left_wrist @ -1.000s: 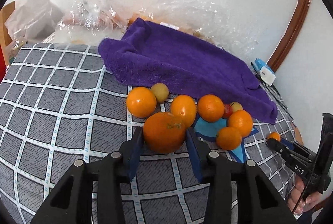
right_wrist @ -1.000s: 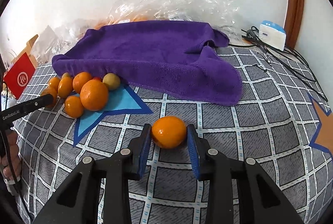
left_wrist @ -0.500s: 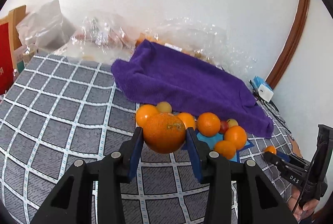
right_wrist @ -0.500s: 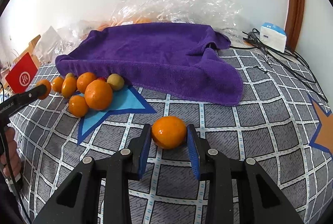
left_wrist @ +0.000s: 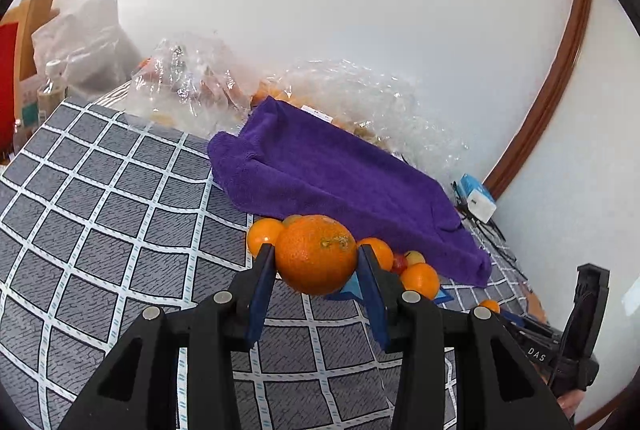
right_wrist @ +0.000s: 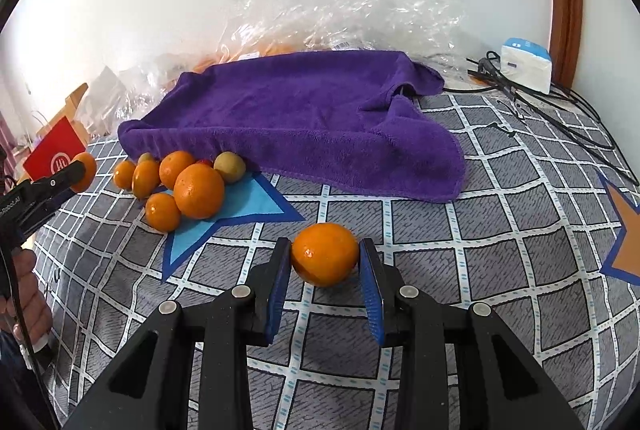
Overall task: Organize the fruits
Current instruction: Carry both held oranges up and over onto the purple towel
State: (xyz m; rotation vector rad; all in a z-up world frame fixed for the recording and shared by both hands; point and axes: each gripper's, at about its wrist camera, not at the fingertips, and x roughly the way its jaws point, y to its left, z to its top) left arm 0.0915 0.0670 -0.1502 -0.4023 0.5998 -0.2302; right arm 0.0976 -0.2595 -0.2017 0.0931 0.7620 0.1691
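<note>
My left gripper (left_wrist: 316, 272) is shut on a large orange (left_wrist: 316, 253) and holds it above the grey checked cloth; it shows at the left of the right wrist view (right_wrist: 85, 171). My right gripper (right_wrist: 325, 270) is shut on a smaller orange (right_wrist: 325, 254) just above the cloth. A pile of oranges and small fruits (right_wrist: 188, 184) lies on a blue star patch (right_wrist: 244, 204) in front of the purple towel (right_wrist: 304, 118). In the left wrist view part of that pile (left_wrist: 420, 280) is hidden behind my held orange.
A purple towel (left_wrist: 340, 182) covers the back of the surface, with clear plastic bags (right_wrist: 352, 18) behind it. A white and blue charger (right_wrist: 526, 64) with black cables lies at the back right. An orange star patch (right_wrist: 628, 250) is at the right. A red box (right_wrist: 54, 152) stands left.
My left gripper has lifted the large orange up and away from the pile, so the surface looks farther off. My right gripper holds its orange with little movement.
</note>
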